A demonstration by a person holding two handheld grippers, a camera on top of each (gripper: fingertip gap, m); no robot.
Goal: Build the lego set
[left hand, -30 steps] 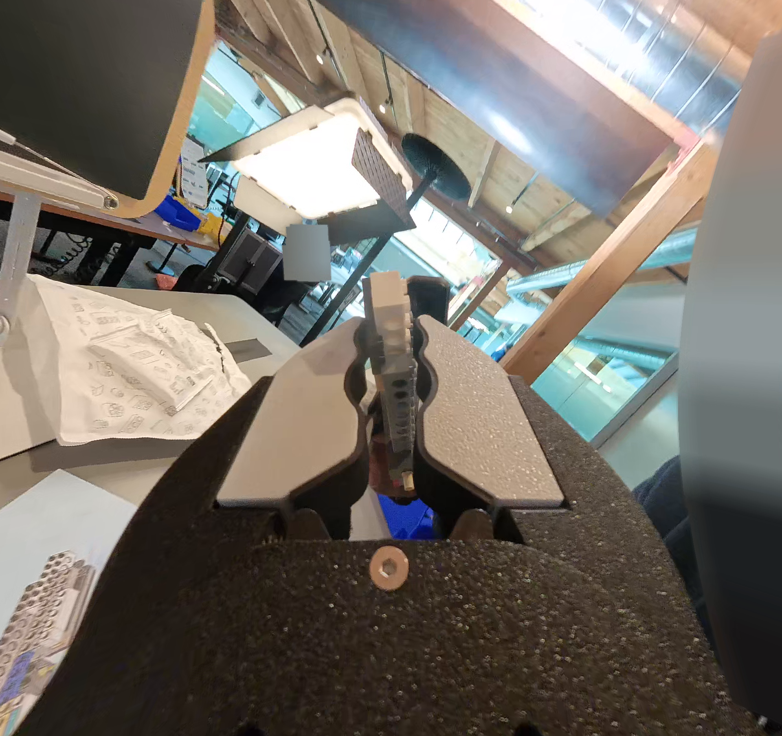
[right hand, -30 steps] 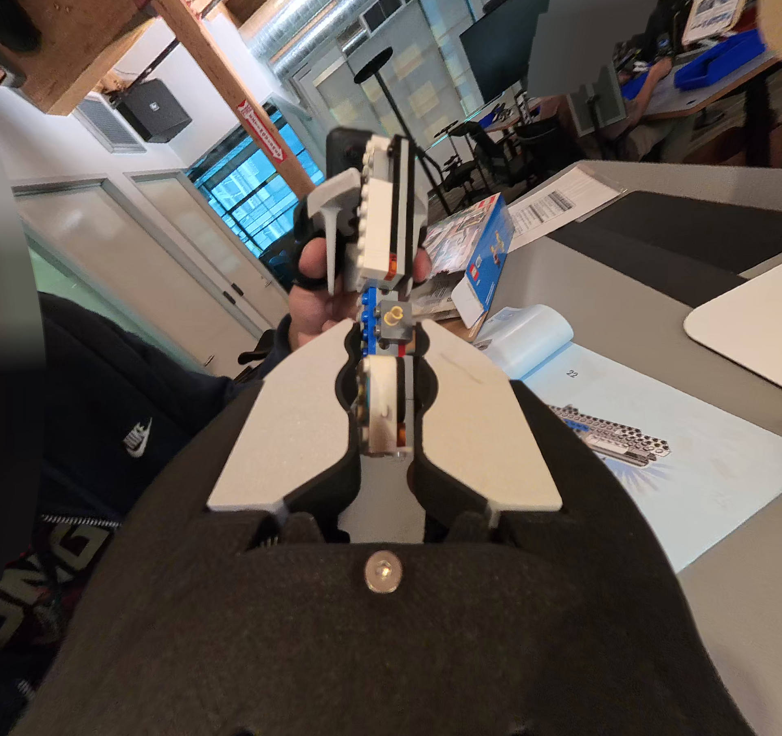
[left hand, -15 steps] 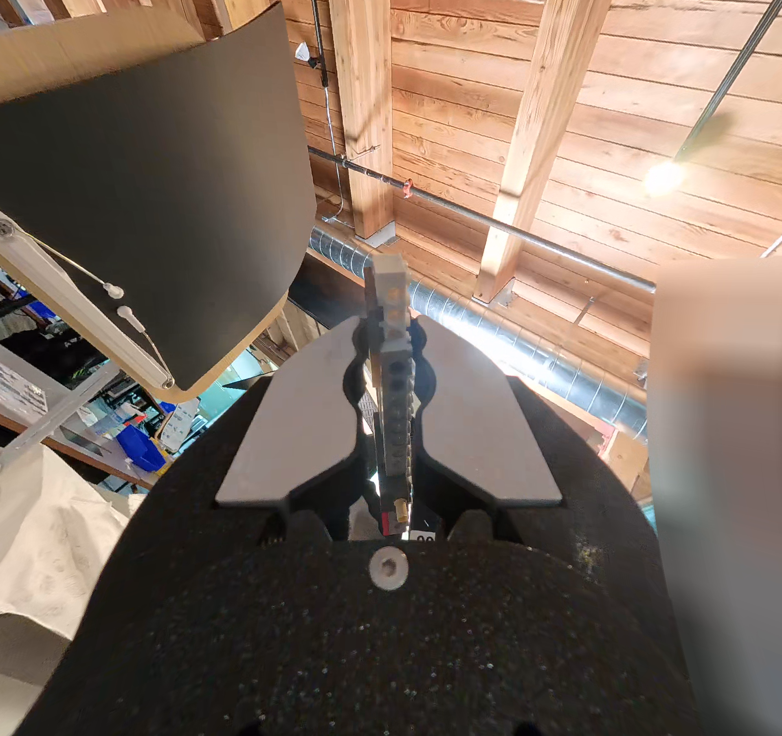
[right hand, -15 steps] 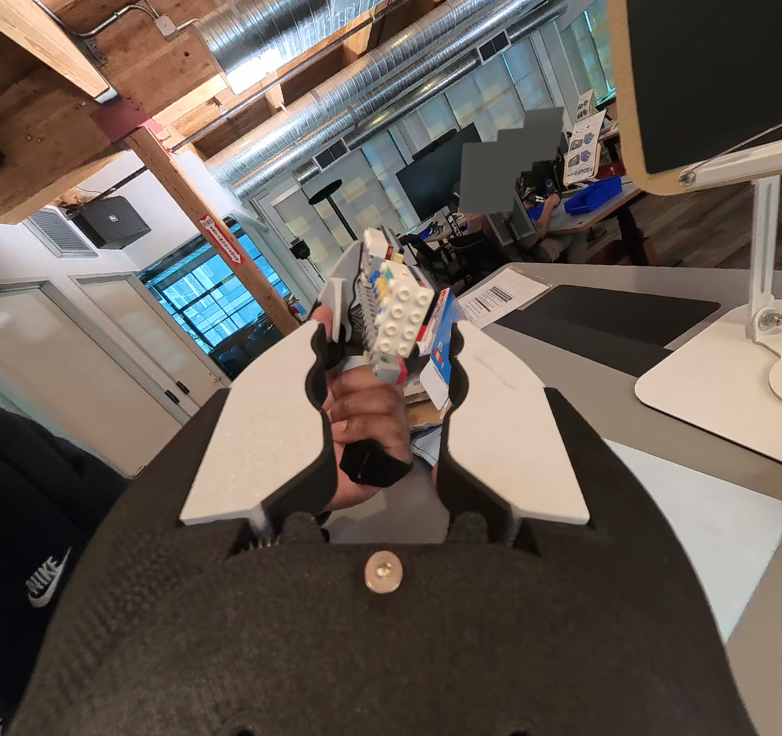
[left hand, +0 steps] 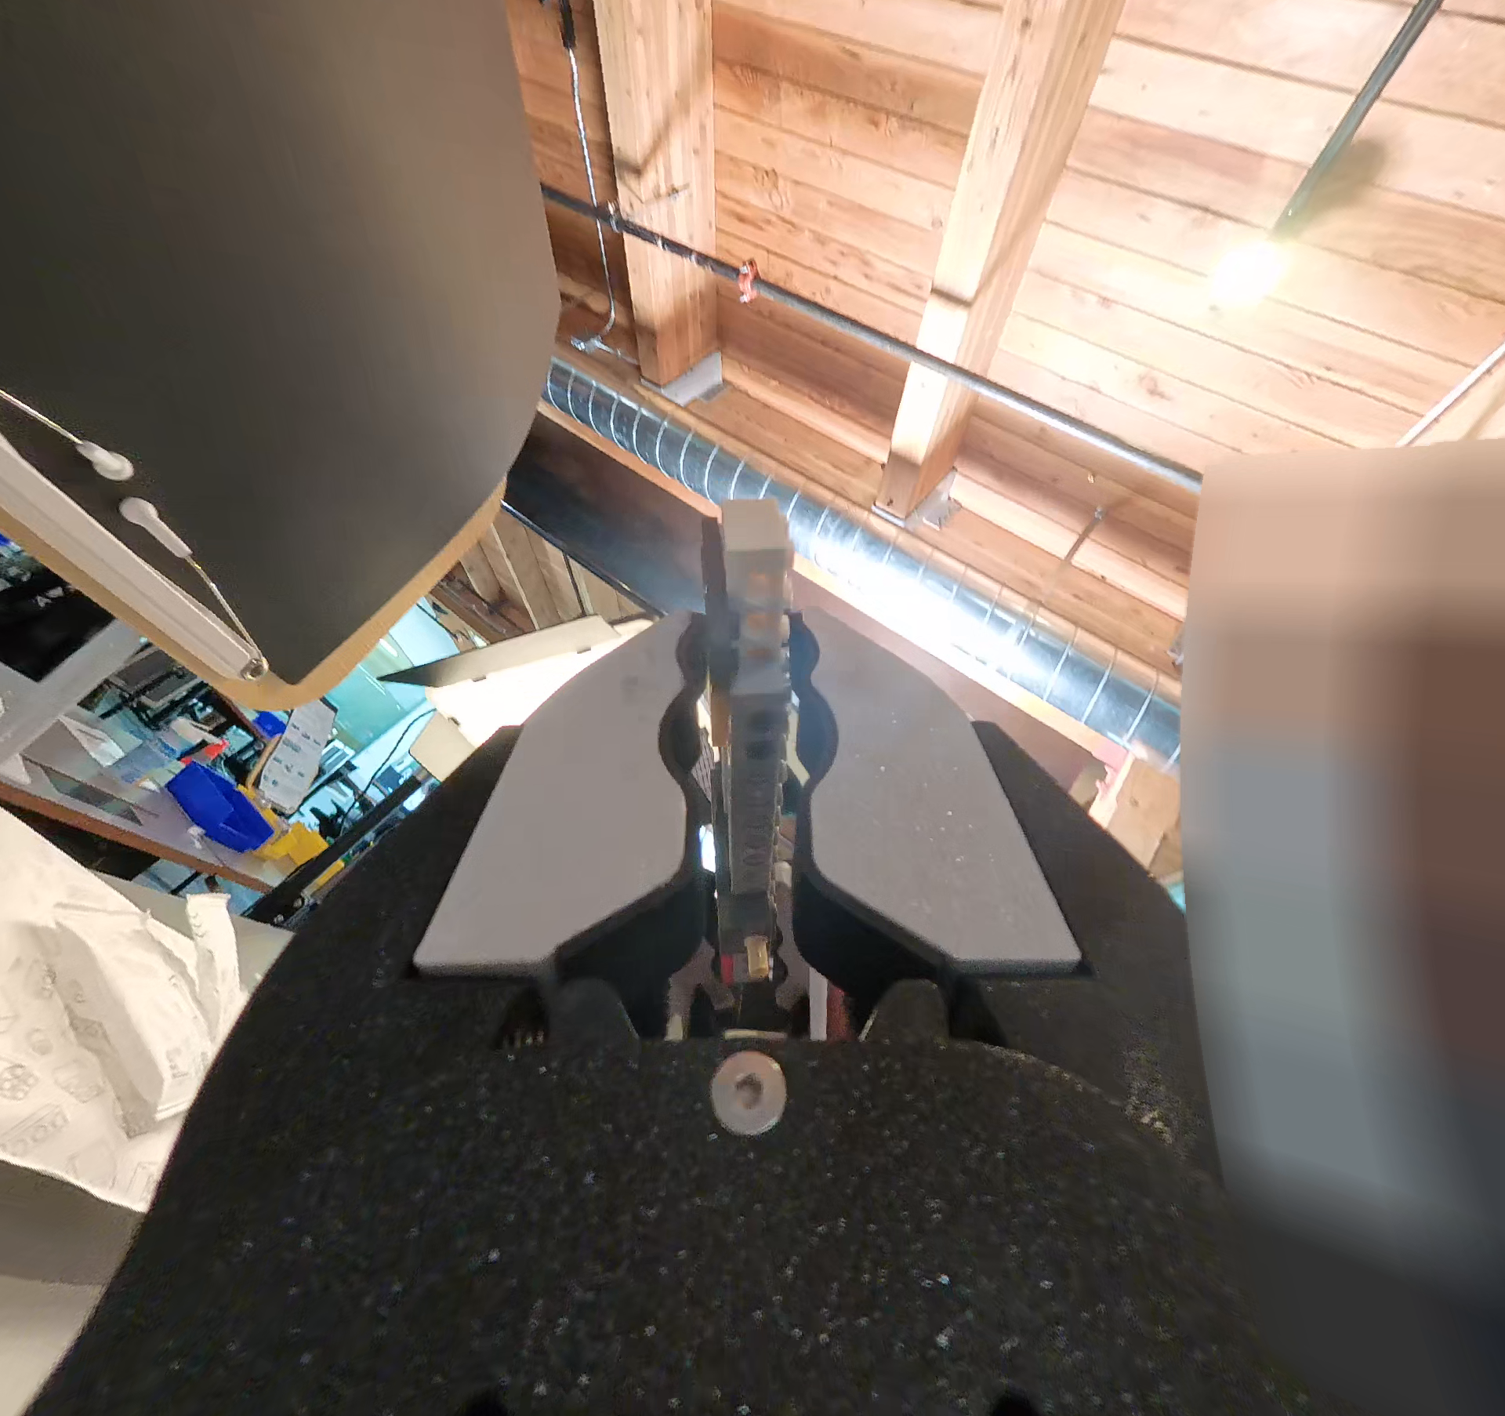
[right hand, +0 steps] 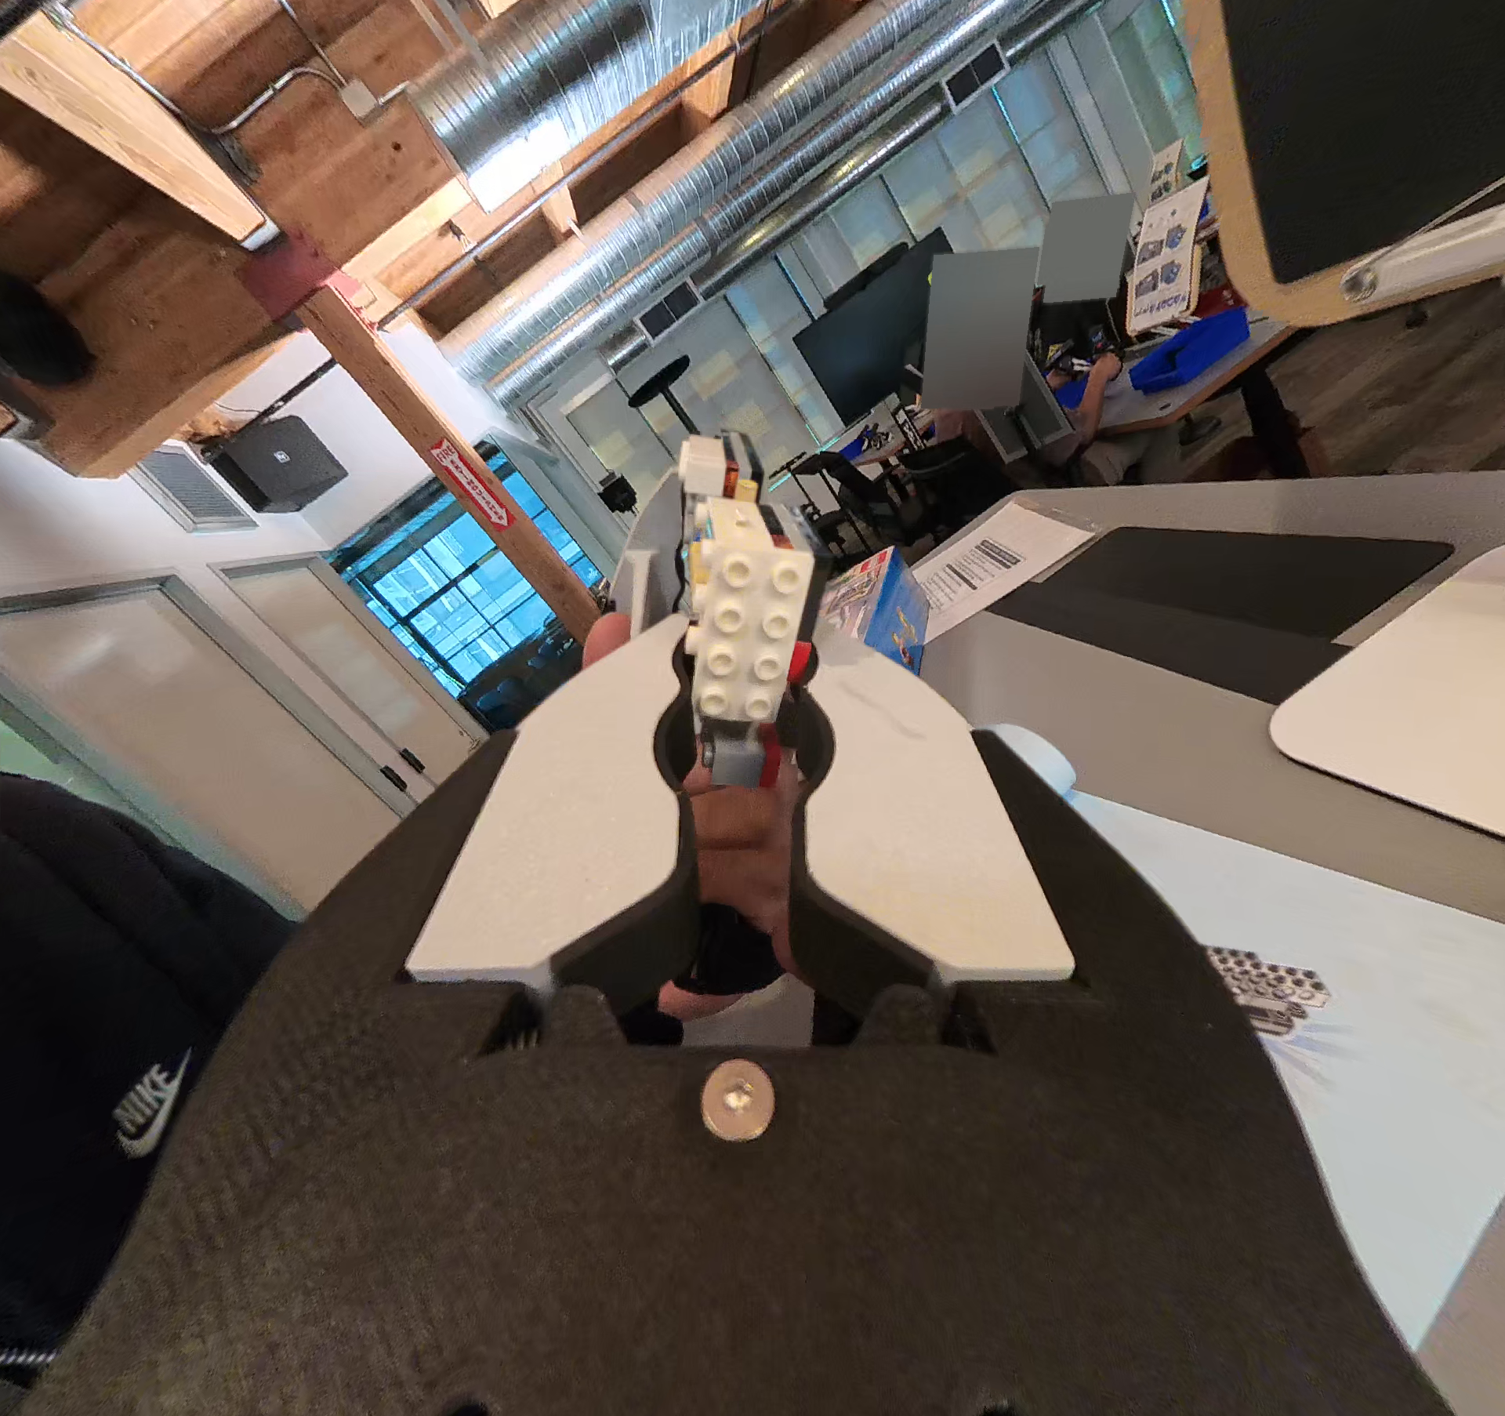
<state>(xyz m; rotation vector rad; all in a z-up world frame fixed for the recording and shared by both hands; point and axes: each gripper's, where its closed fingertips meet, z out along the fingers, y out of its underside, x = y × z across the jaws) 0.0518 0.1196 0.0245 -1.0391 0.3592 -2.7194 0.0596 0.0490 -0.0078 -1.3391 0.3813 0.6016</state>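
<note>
L tool (left hand: 748,644) is clamped on a narrow brick assembly (left hand: 753,693), grey w/ a white top end. Its long axis runs along the fingers and points up and away toward the wood ceiling (left hand: 1059,155); the white end sticks out past the fingertips, a small tan peg shows at the near end. Both pads press its sides. A dark lamp shade (left hand: 244,236) hangs to the upper left; crumpled white paper bags (left hand: 98,1010) lie on the tabletop at lower left.

R tool (right hand: 745,676) is closed on the same build's other end: a white studded brick (right hand: 749,636) w/ grey and red bits below, studs facing the cam. Long axis again along the fingers, tilted slightly left at the far end. Beyond it the L tool's grey finger (right hand: 643,578) and a hand (right hand: 733,847) show, so the piece is held from both ends, up in the air above the tabletop (right hand: 1181,684). A blue box (right hand: 888,611) and an open booklet (right hand: 1303,1010) lie to the right.
</note>
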